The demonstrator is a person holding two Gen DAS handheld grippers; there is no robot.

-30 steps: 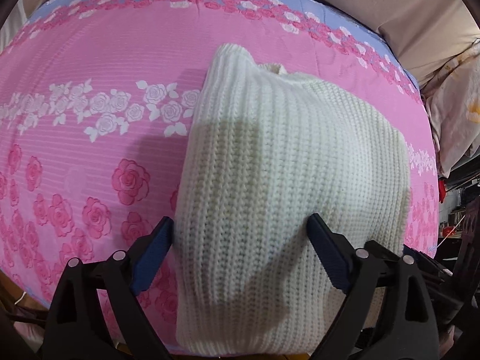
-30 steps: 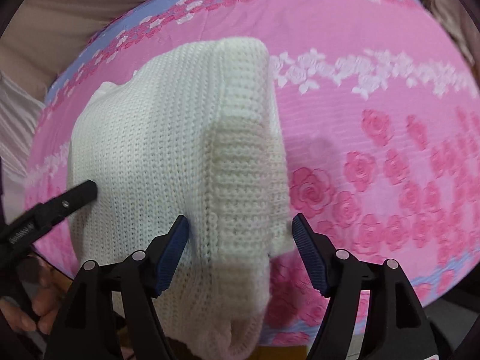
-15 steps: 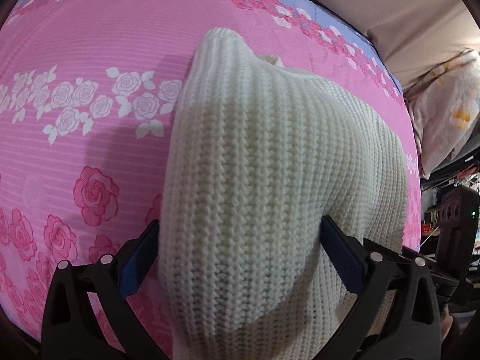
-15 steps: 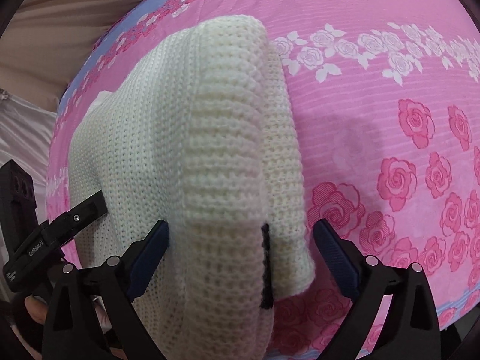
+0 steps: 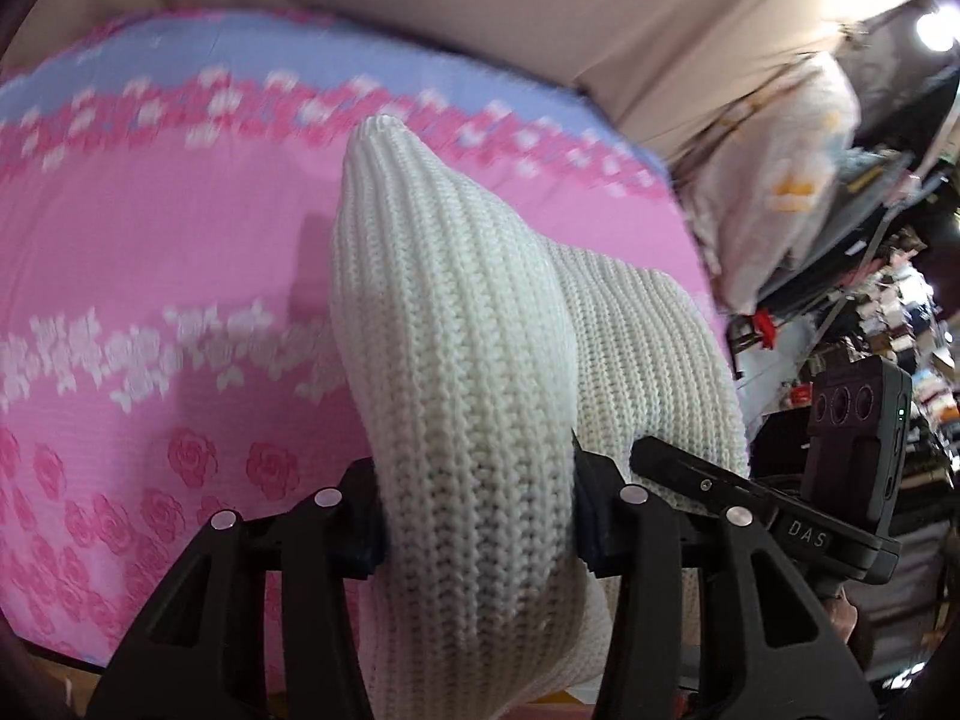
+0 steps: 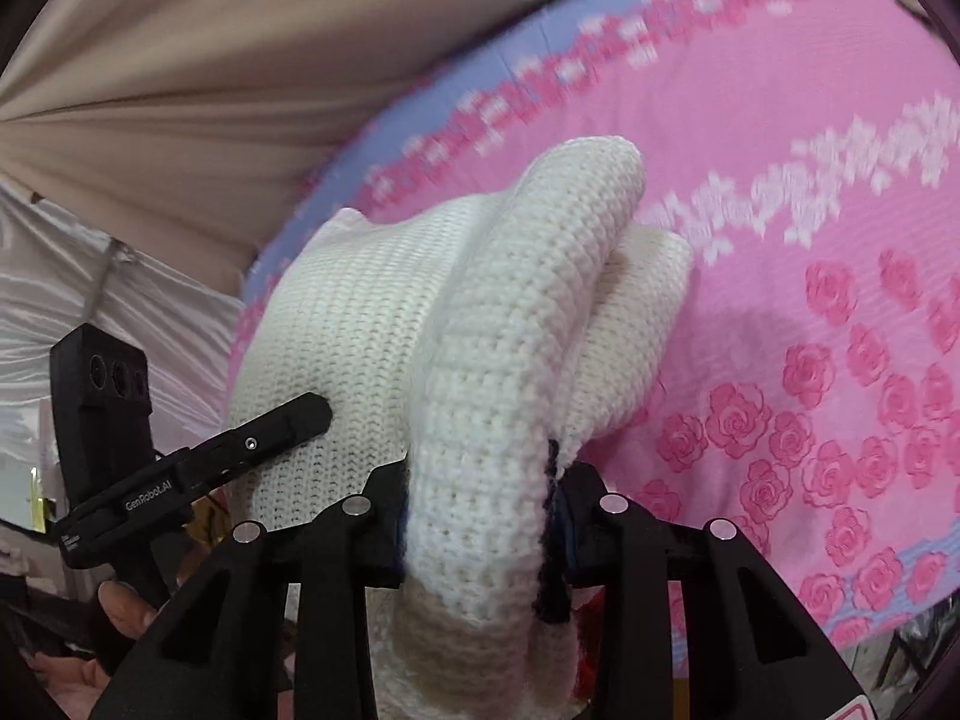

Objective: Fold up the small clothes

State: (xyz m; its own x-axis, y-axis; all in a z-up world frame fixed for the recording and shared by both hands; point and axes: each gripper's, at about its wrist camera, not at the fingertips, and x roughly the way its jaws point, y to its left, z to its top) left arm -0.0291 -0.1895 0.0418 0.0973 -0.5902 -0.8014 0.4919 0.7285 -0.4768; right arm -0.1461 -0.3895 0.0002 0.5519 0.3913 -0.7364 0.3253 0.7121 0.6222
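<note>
Both the left gripper (image 5: 477,516) and the right gripper (image 6: 480,516) have just closed their jaws tight on bunched folds of the cream knitted sweater (image 5: 456,324), its near edge lifted above the pink rose-print bed sheet (image 5: 150,276).

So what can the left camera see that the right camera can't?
Only the left wrist view shows the cluttered shelves and a pale printed bundle off to the side, plus the right gripper from outside. Only the right wrist view shows white draped cloth and the left gripper from outside. Both show the white knitted sweater pinched in the jaws, bunched into a ridge above the pink rose bedsheet, with beige fabric behind.
</note>
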